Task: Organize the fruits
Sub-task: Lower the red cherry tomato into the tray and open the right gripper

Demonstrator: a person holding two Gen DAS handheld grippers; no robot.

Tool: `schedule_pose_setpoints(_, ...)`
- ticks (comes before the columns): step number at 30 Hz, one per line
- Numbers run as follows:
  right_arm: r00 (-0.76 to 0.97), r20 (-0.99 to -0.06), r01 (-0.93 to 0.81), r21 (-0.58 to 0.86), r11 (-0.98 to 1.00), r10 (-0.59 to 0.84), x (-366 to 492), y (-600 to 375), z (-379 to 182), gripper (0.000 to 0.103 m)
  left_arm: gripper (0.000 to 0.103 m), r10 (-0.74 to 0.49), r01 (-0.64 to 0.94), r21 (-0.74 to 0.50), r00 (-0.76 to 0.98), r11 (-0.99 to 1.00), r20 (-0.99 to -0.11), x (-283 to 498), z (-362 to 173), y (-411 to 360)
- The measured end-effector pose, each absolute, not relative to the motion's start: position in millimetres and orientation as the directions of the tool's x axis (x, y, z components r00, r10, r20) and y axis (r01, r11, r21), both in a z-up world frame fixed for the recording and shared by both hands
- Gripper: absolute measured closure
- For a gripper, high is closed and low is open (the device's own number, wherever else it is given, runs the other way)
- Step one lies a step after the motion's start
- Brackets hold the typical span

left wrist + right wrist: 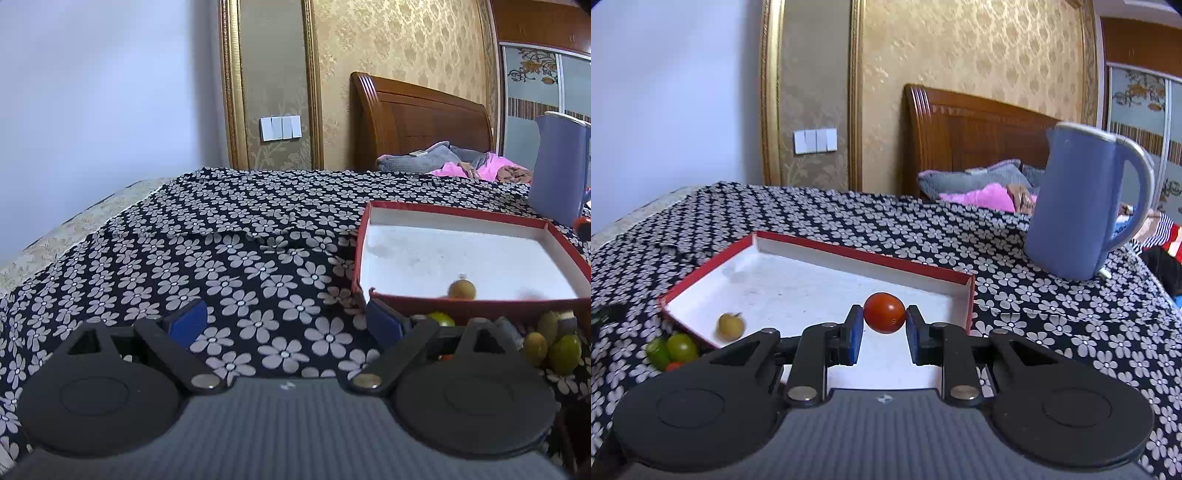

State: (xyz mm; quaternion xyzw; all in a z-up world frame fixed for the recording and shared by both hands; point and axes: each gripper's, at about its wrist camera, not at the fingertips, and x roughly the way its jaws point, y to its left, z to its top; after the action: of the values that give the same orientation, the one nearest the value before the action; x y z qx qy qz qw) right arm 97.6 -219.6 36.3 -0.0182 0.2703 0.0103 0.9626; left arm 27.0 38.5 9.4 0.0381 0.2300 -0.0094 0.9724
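Note:
A shallow red box with a white inside [798, 291] lies on the flowered cloth; it also shows in the left wrist view [480, 258]. A yellow fruit [730, 326] sits inside near its front left wall, also seen in the left wrist view [461, 289]. My right gripper [884, 317] is shut on a red cherry tomato [884, 312], held just over the box floor. Green and yellow fruits [676, 349] lie outside the box by its near corner; they show in the left wrist view [554, 343]. My left gripper [286, 321] is open and empty over the cloth, left of the box.
A blue jug [1082, 206] stands on the cloth to the right behind the box, also in the left wrist view [557, 170]. A bed with a wooden headboard [967, 144] and pillows lies beyond the table. The cloth's left edge [74, 236] drops off.

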Motion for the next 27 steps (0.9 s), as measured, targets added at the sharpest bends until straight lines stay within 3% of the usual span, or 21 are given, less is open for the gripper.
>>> schedule_pose_setpoints(16, 0.763, -0.637, 0.049, -0.109, 0.993, -0.108, 171, -227, 0, 0.078, 0.009, -0.049, 0.123, 0.137, 0.892, 0.983, -0.450, 17, -9, 21)
schedule_pose_setpoints(25, 0.861, -0.507, 0.061, 0.014, 0.998, -0.046, 88, -238, 35, 0.078, 0.007, -0.059, 0.120, 0.105, 0.886, 0.987, -0.461, 18, -13, 27)
schedule_pose_setpoints(27, 0.872, -0.489, 0.051, 0.039, 0.998, -0.026, 65, -238, 37, 0.073, 0.005, -0.070, 0.128, 0.094, 0.883, 0.987, -0.465, 18, -13, 27)
